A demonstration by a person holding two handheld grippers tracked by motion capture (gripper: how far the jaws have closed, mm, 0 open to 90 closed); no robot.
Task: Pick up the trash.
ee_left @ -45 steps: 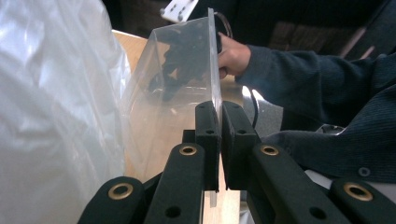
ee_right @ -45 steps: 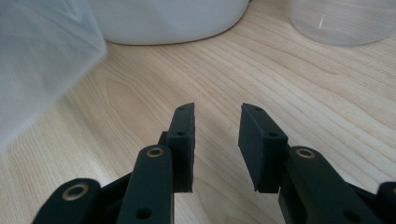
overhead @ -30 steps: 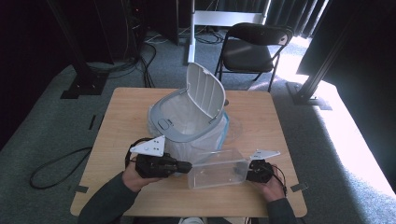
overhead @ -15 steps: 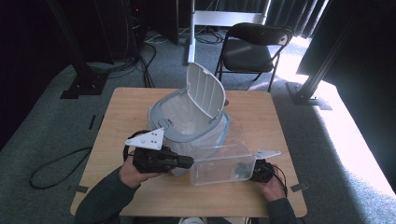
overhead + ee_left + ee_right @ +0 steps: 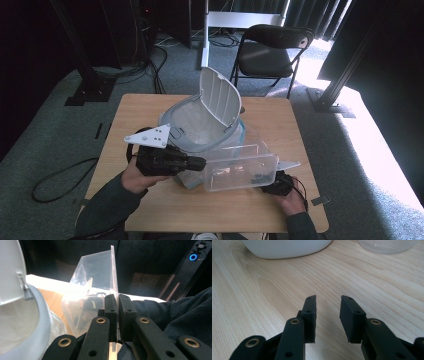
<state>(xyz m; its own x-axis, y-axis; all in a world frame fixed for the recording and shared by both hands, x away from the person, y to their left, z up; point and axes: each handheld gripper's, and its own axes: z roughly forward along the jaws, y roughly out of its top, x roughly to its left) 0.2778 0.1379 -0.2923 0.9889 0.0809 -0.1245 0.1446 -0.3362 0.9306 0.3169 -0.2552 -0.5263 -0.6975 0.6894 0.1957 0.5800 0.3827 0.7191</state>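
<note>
High view: a clear, thin-walled rectangular plastic bin [image 5: 240, 170] lies tilted on the pale wood table [image 5: 210, 210], long axis left to right, against a grey swing-lid trash can [image 5: 200, 125].

Left gripper view: the left gripper [image 5: 117, 300] clamps the bin's transparent wall.

Right gripper view: the right gripper [image 5: 328, 307] stands parted, empty, over grained wood.

A black folding chair [image 5: 272, 50] stands beyond the wooden table [image 5: 280, 122].

Bare table [image 5: 150, 210] near edge passable, bin [image 5: 200, 125] and clear box [image 5: 240, 167] block centre
</note>
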